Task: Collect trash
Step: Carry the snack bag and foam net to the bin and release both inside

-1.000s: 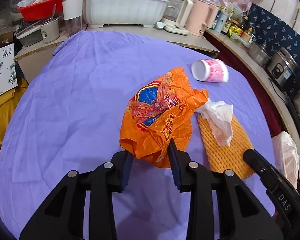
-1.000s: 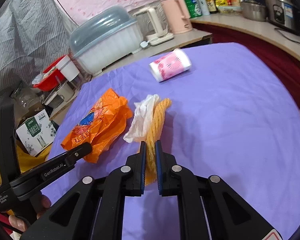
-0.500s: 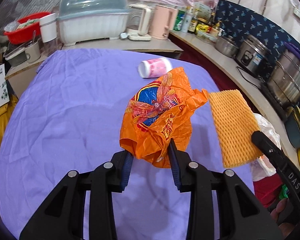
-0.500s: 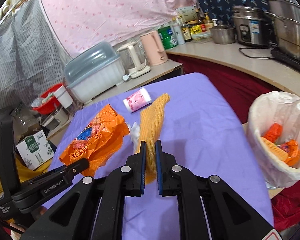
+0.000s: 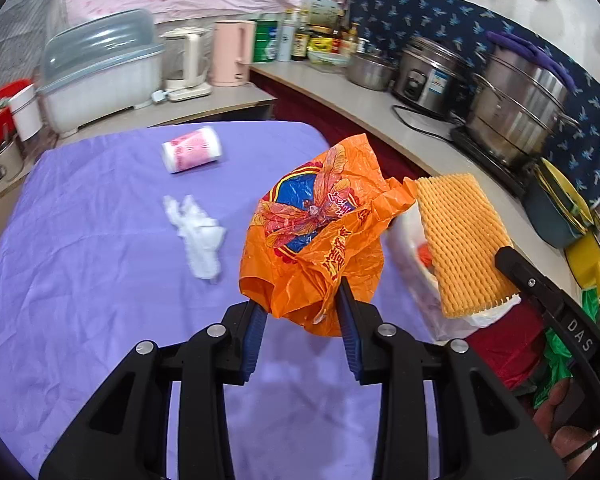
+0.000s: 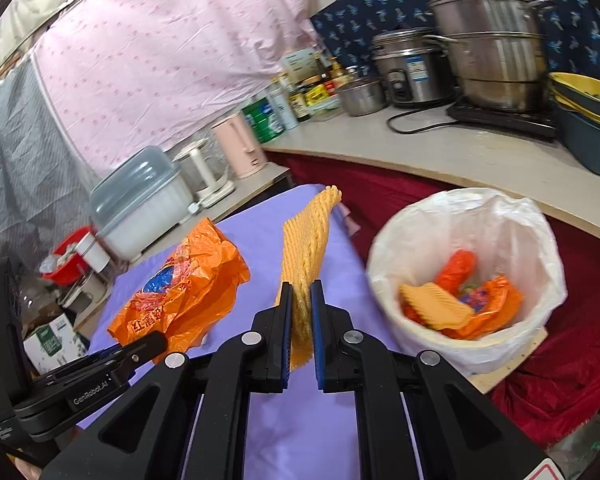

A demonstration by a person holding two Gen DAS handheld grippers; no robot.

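Both loads have lifted off the tabletop [image 5: 80, 280] toward the lined bin [image 6: 468, 220]: left gripper [image 5: 302, 308] pinching the orange bag [image 5: 320, 232], right gripper [image 6: 300, 300] clamped on the foam net [image 6: 304, 232], so carry each fully over the rim before letting go.

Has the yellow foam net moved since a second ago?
Yes. The yellow foam net, shut in the right gripper, has lifted off the purple tablecloth, away from the white tissue left lying there, toward the lined trash bin.
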